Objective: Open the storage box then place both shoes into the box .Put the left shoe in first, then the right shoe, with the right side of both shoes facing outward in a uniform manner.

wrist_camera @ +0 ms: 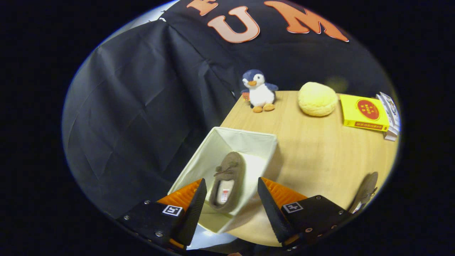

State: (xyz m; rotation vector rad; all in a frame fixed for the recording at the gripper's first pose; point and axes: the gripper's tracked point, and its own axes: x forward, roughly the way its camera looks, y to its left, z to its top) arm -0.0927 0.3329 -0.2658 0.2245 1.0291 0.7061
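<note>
- The wooden table (320,149) carries everything, with the storage box at its near left edge and the second shoe near its right edge, well apart from each other.
- The cream fabric storage box (199,167) stands open, just ahead of the fingers (its lid, if it has one, I cannot make out).
- A brown moccasin slipper (227,177) already lies inside the box, toe pointing far, heel near.
- The other brown slipper (366,190) lies at the near right, seen edge-on; judging by the task, it is the right shoe and the next to fetch.
- The gripper (231,199) hovers above the box, fingers spread wide and holding nothing.
- To do this step well, swing right, pinch the slipper across its heel rim, and lay it beside the first, facing the same way.
</note>
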